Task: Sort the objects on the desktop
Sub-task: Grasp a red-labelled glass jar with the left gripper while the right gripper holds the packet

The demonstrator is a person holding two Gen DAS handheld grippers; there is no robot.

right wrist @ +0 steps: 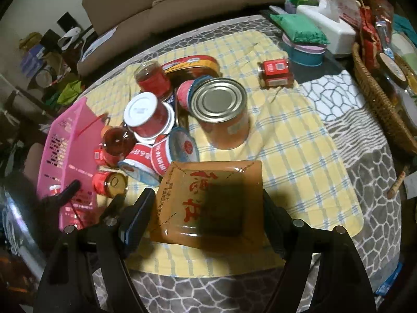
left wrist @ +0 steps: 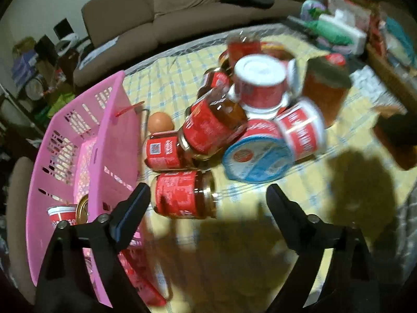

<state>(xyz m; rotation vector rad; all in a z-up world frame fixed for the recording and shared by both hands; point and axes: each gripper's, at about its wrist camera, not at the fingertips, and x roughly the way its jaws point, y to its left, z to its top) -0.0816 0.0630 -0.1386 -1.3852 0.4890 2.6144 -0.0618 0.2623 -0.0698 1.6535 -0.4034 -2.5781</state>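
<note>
While the right gripper (right wrist: 208,208) stood clamped on the brown pouch (right wrist: 208,200), the left gripper (left wrist: 208,198) hung apart and empty beside the pink basket (left wrist: 109,140). Reaching for the nearest jar (left wrist: 182,194) risked nudging 1 stacked cup (left wrist: 260,80) off the heaped pile.

Left gripper (left wrist: 208,195) gapes empty (angled downward); right gripper (right wrist: 208,203) clamps something.

Both wrist views look steeply down, close over the same jar pile (left wrist: 234,120) beside the pink basket (right wrist: 75,140).
</note>
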